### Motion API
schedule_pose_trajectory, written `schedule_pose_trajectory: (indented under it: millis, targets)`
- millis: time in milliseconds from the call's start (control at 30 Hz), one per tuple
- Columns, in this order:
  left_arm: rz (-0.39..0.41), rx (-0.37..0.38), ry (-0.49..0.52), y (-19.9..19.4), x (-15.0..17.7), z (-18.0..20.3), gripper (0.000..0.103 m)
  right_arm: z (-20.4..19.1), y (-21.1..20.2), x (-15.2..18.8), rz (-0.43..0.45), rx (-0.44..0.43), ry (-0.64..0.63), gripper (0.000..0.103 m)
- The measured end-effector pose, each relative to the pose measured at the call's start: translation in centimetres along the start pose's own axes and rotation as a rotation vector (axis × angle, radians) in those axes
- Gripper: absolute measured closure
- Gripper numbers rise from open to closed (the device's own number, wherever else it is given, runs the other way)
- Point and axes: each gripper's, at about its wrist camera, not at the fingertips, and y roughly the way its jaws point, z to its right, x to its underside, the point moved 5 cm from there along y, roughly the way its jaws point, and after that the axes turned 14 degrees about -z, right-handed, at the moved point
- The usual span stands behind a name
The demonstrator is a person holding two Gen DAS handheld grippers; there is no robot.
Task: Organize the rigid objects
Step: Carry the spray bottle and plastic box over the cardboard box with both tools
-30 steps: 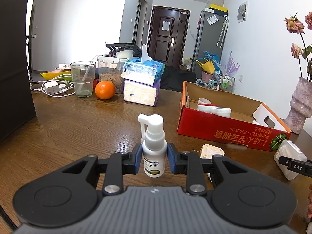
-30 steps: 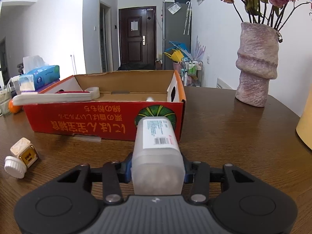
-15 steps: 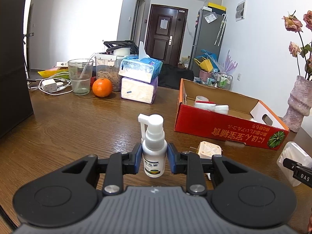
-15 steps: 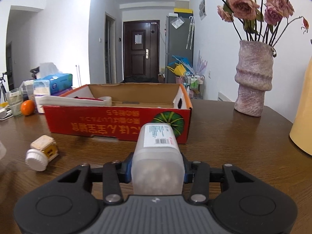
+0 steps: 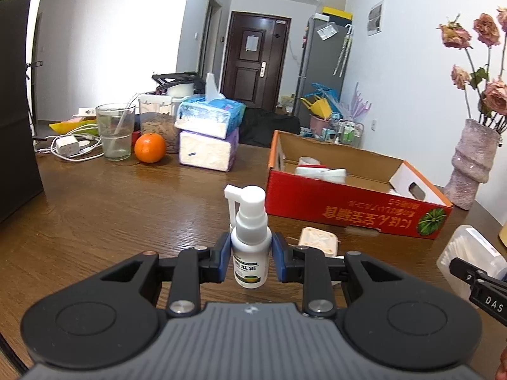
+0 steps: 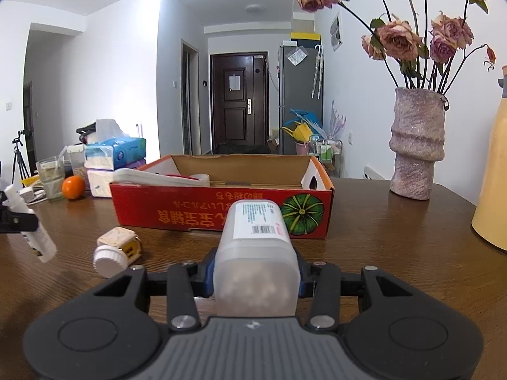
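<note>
My left gripper (image 5: 250, 258) is shut on a small white spray bottle (image 5: 249, 247), held upright above the wooden table; the same spray bottle (image 6: 35, 237) shows at the left edge of the right wrist view. My right gripper (image 6: 255, 277) is shut on a translucent plastic box of cotton swabs (image 6: 255, 253) with a white barcode label, seen as a clear box (image 5: 469, 253) at the right of the left wrist view. Ahead stands the red cardboard box (image 6: 202, 207) (image 5: 348, 202), open on top, with white items inside.
A cream tape measure (image 6: 118, 242) and a white round cap (image 6: 109, 261) lie on the table (image 6: 380, 253) in front of the red box. A speckled vase (image 6: 415, 145) with dried roses stands at right. At left are tissue packs (image 5: 209, 133), an orange (image 5: 149, 147), a glass (image 5: 114, 131).
The right gripper has risen and shifted with the swab box, so the red box looks lower and further left. The left gripper and spray bottle have stayed in place.
</note>
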Motion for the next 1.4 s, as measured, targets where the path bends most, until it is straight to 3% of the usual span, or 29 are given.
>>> schedule_pose_trajectory:
  millis: [300,700,1100,1400]
  targets:
    - [0.046,0.054,0.035,-2.0,0.1,2.5,0.075,-1.3,-1.8,0.2,0.041,-0.016,0.009,0.06]
    - [0.048,0.106,0.04,-3.1,-0.6,5.3,0.075,-1.4,-3.5,-0.9,0.104,-0.03,0.032,0.06]
    - [0.087,0.132,0.036,-3.4,-3.6,8.5,0.075,-0.8,-4.1,-3.5,0.164,-0.041,0.045,0.06]
    - [0.094,0.152,0.002,-1.6,-5.7,10.4,0.075,0.0,-2.7,-5.6,0.191,-0.038,0.061,0.06]
